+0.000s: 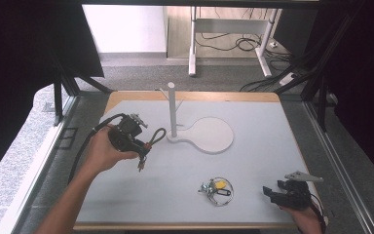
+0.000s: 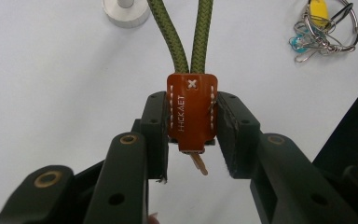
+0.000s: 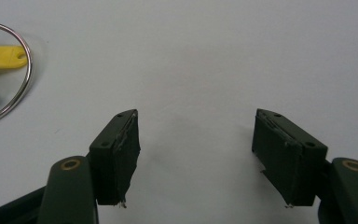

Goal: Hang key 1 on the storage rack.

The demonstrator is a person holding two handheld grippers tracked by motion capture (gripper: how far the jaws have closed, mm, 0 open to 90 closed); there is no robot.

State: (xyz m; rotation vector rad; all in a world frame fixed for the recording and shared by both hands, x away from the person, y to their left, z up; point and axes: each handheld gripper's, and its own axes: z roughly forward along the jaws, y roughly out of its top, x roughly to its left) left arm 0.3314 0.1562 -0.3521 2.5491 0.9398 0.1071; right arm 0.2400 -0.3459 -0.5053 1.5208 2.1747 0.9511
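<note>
**Gripping a leather-tabbed cord loop beside the white stand**

Starting at the near edge of the table (image 1: 253,122), the right gripper (image 1: 271,191) rests low at the near right corner in the person's hand, its jaws spread wide with nothing but bare white tabletop between them. Just to its left lies a key ring (image 1: 216,189) with a yellow tag and small metal clips, untouched. Farther in and to the left, the left gripper (image 1: 142,152) is held above the table, its jaws pinching the orange leather tab (image 2: 192,112) of a green cord loop (image 1: 157,136); the pads press on both sides of the tab. The loop reaches out from the jaws toward the white stand (image 1: 172,109), whose upright post rises from a round flat base near the table's middle.
</note>
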